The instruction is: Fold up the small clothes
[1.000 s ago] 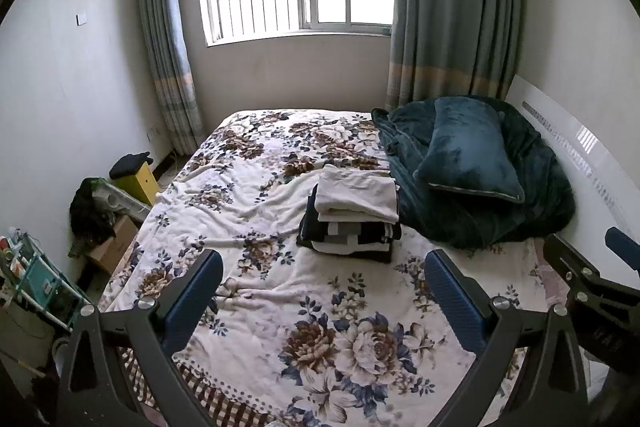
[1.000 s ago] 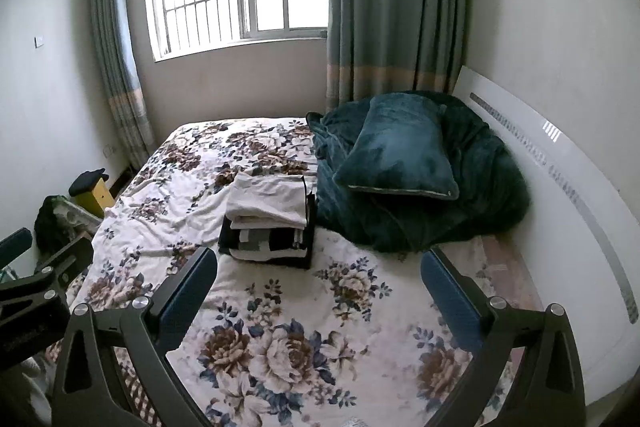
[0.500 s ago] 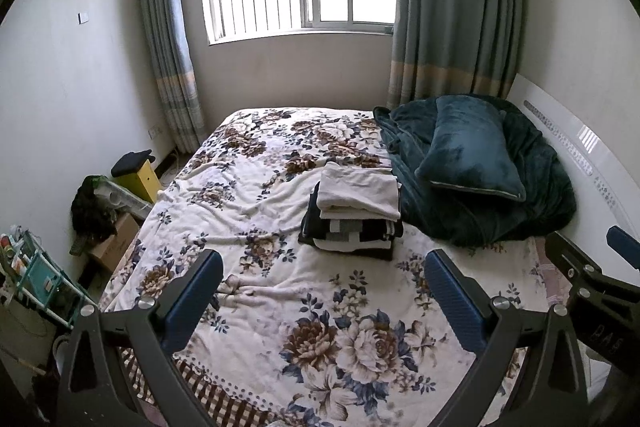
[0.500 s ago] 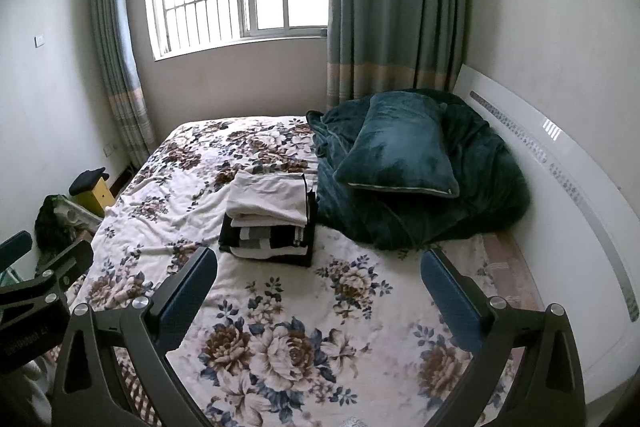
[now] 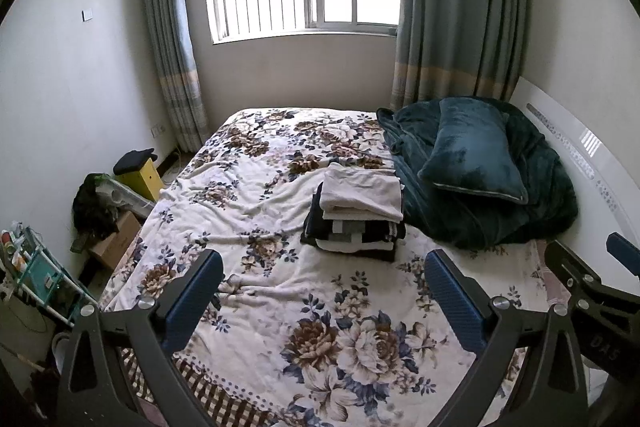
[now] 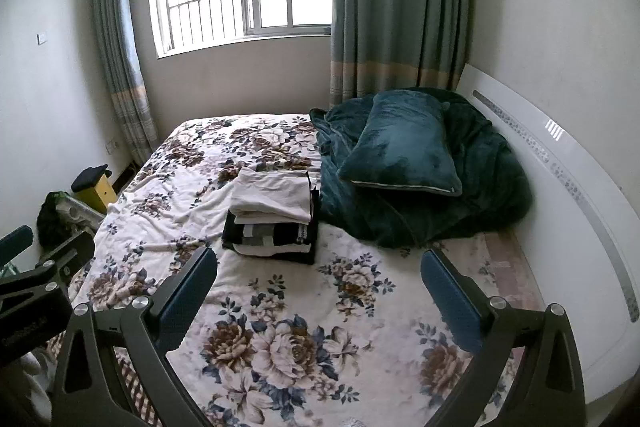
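A stack of folded clothes (image 5: 356,215) lies in the middle of the floral bed (image 5: 256,195), a cream piece on top of black, white and grey ones. It also shows in the right wrist view (image 6: 274,217). My left gripper (image 5: 322,291) is open and empty, held above the near part of the bed, well short of the stack. My right gripper (image 6: 320,287) is open and empty too, beside the left one. The right gripper shows at the right edge of the left wrist view (image 5: 592,283), and the left gripper shows at the left edge of the right wrist view (image 6: 40,267).
A dark green blanket (image 5: 500,211) with a green pillow (image 5: 472,155) on it lies right of the stack, against the white headboard (image 5: 576,147). A yellow stool (image 5: 140,175), a box and a shelf (image 5: 36,271) stand on the floor left of the bed. A window is at the far wall.
Both grippers have drawn back and risen slightly from the bed. The stack has not moved. Both stay open.
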